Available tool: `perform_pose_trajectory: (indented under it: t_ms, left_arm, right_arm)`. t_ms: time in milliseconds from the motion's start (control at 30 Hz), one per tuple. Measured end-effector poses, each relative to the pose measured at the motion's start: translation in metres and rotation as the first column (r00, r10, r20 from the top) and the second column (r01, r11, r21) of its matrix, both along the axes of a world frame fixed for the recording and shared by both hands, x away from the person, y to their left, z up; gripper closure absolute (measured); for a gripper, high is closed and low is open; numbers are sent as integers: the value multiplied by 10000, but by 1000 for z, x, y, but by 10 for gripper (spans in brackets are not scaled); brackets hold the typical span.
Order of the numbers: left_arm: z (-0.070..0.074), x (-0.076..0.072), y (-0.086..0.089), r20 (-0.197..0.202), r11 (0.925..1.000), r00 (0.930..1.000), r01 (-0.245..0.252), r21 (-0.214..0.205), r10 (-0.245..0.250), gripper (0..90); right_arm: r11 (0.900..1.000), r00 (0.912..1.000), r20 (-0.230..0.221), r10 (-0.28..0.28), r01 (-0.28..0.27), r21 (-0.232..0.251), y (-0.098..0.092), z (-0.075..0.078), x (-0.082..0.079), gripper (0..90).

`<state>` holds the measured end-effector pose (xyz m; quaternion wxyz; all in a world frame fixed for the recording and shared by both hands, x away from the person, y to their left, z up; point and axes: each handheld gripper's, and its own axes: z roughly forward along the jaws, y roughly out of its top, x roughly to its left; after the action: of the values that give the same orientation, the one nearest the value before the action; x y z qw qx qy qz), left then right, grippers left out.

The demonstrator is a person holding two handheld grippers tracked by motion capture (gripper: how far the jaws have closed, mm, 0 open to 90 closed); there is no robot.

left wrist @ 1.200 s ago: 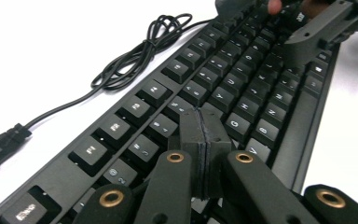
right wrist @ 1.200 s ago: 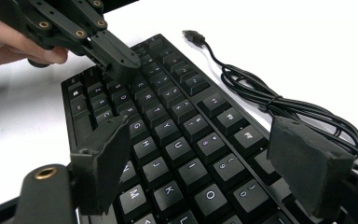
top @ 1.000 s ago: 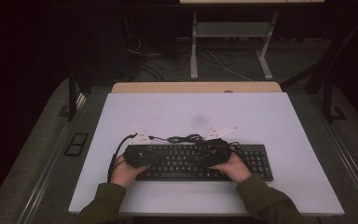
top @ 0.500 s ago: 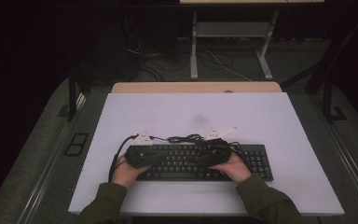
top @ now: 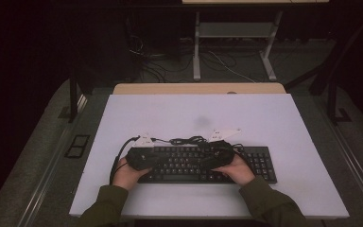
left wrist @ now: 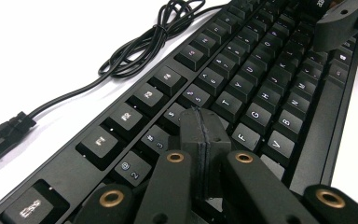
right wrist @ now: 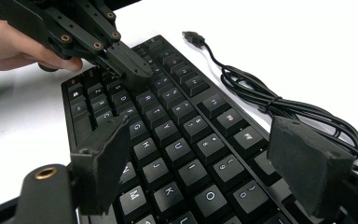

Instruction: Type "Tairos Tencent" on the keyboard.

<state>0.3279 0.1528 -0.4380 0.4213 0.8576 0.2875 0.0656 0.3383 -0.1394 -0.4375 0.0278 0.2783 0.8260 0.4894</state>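
A black keyboard [top: 260,163] lies near the front edge of the white table [top: 194,113]. Both hands hold their grippers low over its keys, pointing at each other. My left gripper [left wrist: 202,125] is shut with nothing in it, its joined tips just above the keys near E and D [left wrist: 242,133]. In the right gripper view the left gripper [right wrist: 137,70] comes in from the top left beside a hand. My right gripper [right wrist: 205,158] stands open over the letter keys, its two pads [right wrist: 103,163] wide apart and empty. In the high view the left gripper [top: 157,160] and right gripper [top: 207,161] hover above the keyboard's left and middle.
The keyboard's black cable [top: 186,140] lies coiled on the table just behind it, ending in a loose USB plug [right wrist: 193,36]. Bare white table spreads beyond it. A wooden strip [top: 198,88] borders the far edge, with a metal desk frame [top: 231,33] and floor cables behind.
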Motion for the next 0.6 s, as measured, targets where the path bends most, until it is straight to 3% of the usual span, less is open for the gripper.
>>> perform_pose_trajectory:
  t_ms: [367, 600]
  left_arm:
    - [6, -5, 1, 111, 9996, 9999, -94, -283, 97, 890]
    - [7, -7, 4, 63, 9990, 9997, -233, -389, 235, 770]
  right_arm:
    - [10000, 10000, 35, -7, 7, 33, 0, 0, 0, 211]
    - [10000, 10000, -3, 42, -42, 36, 1, 0, -1, 215]
